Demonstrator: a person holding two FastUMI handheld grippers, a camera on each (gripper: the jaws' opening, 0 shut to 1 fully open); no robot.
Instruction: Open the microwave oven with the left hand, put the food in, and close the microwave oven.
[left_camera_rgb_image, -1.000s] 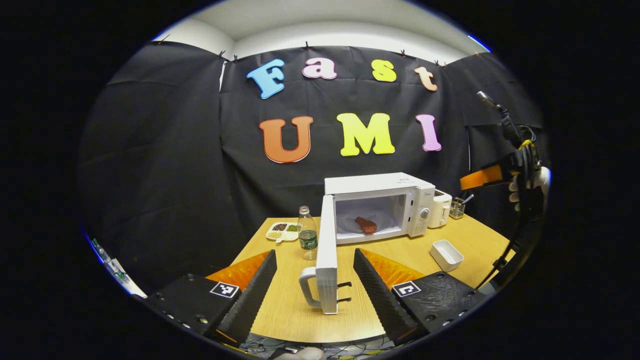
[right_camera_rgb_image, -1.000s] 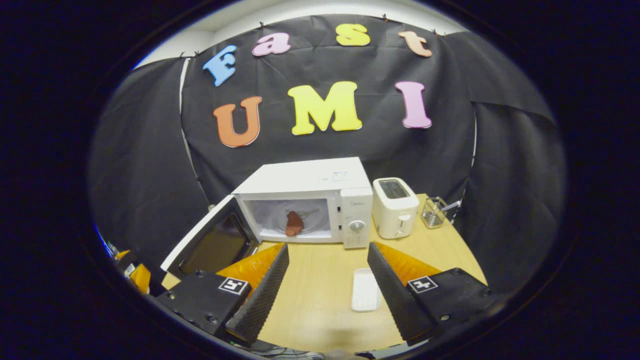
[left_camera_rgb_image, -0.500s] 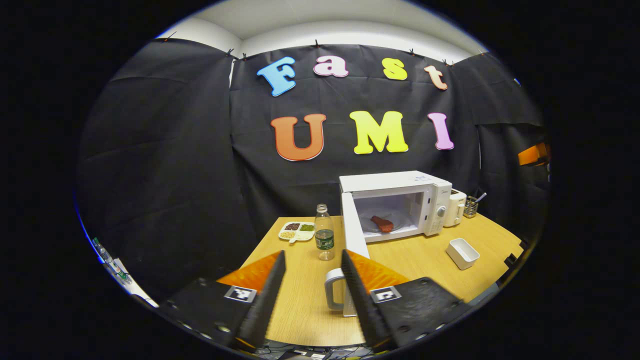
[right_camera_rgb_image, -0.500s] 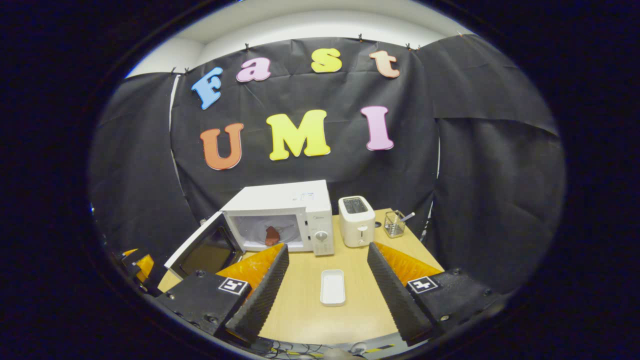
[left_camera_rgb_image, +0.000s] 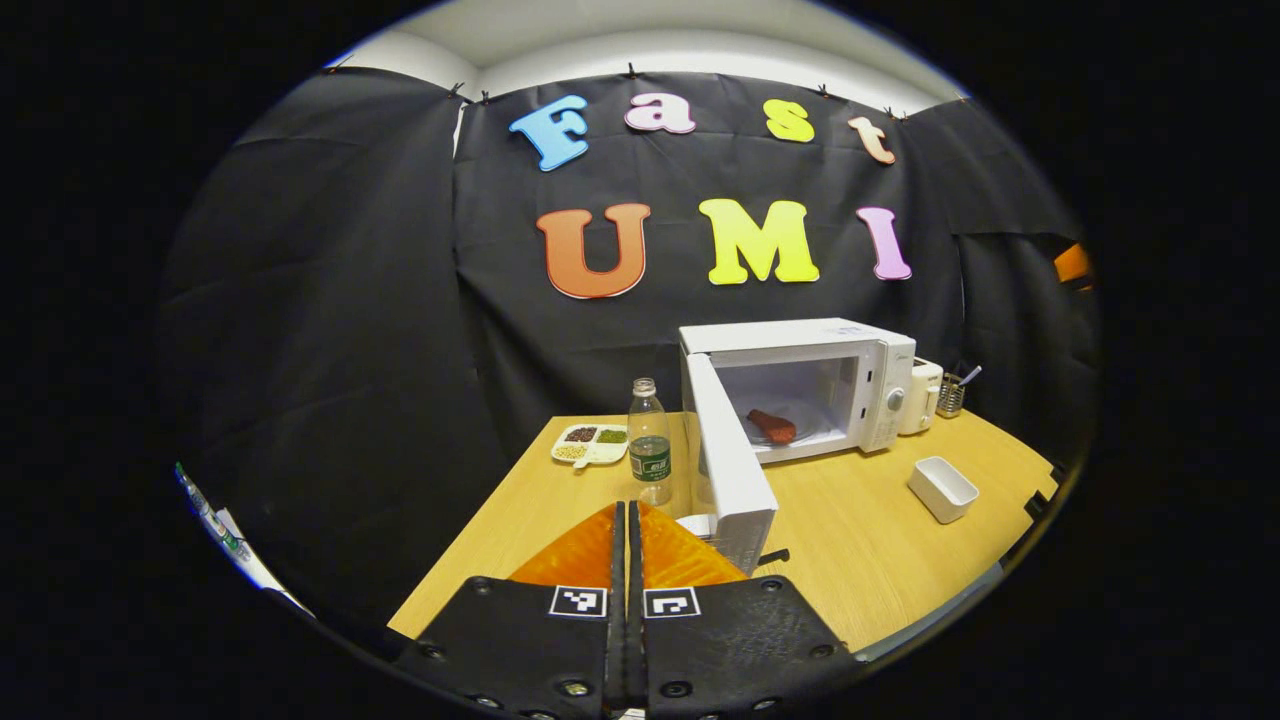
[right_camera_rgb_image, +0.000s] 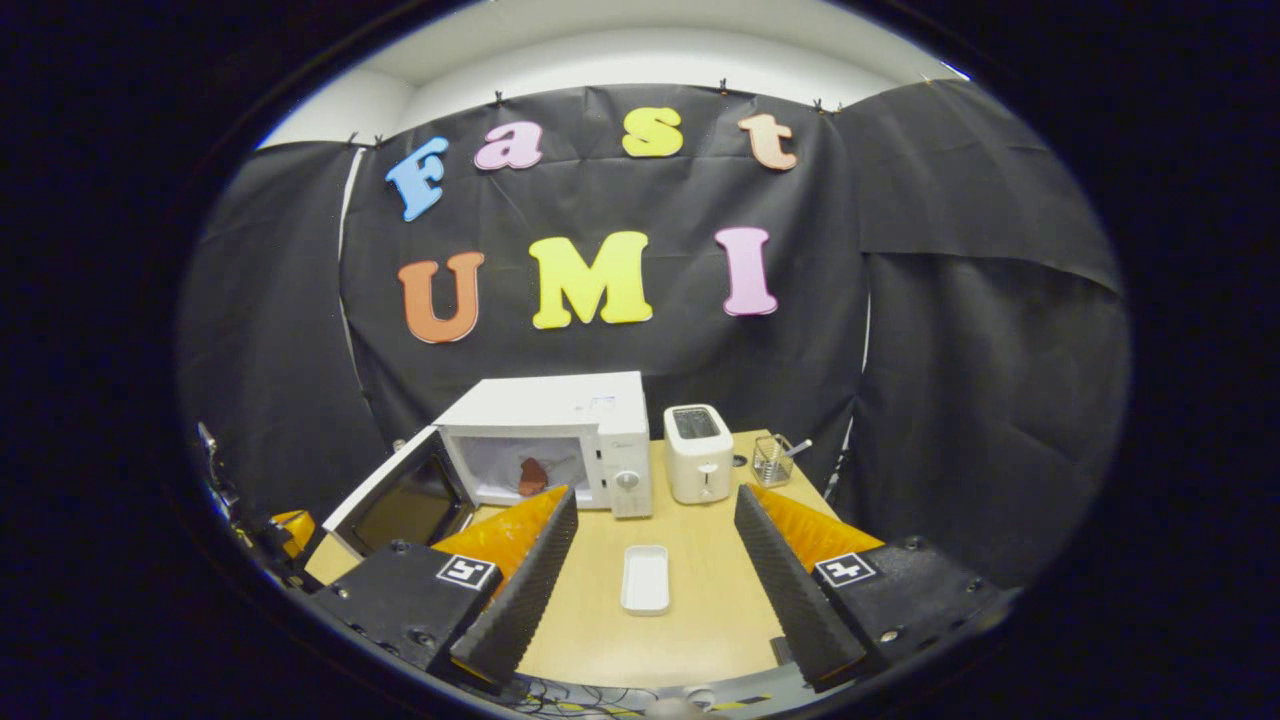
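While the door (left_camera_rgb_image: 735, 470) hangs open off the microwave (left_camera_rgb_image: 800, 385), the left gripper (left_camera_rgb_image: 627, 560) sits low at the near edge of the table (left_camera_rgb_image: 500, 530), its 2 fingers pressed flat together w/ nothing between them. The door's free end is just beside the right finger, on its right; can't tell if they touch. A bit of the white handle (left_camera_rgb_image: 697, 524) peeks out next to the finger.

Food (left_camera_rgb_image: 772, 426), a reddish-brown piece, is inside the cavity on the plate, seen past the door. Left of the door stands a bottle (left_camera_rgb_image: 650, 443), upright, and behind it a divided dish (left_camera_rgb_image: 590, 444) w/ beans or grains in its compartments. On the right of the table lies a white tray (left_camera_rgb_image: 942, 488), well apart from the microwave. Toaster (left_camera_rgb_image: 925, 394) is tight against the microwave's right side, w/ a wire holder (left_camera_rgb_image: 951, 396) just past it.

Over to the right gripper view: right gripper (right_camera_rgb_image: 650, 555) spread wide, holding nothing, hovering over the near part of the table. Tray sits between its 2 fingers, farther off on the tabletop, untouched. Microwave at back left w/ door swung out toward the camera's left, dark window showing; food visible inside. Toaster just right of it, wire holder beyond.
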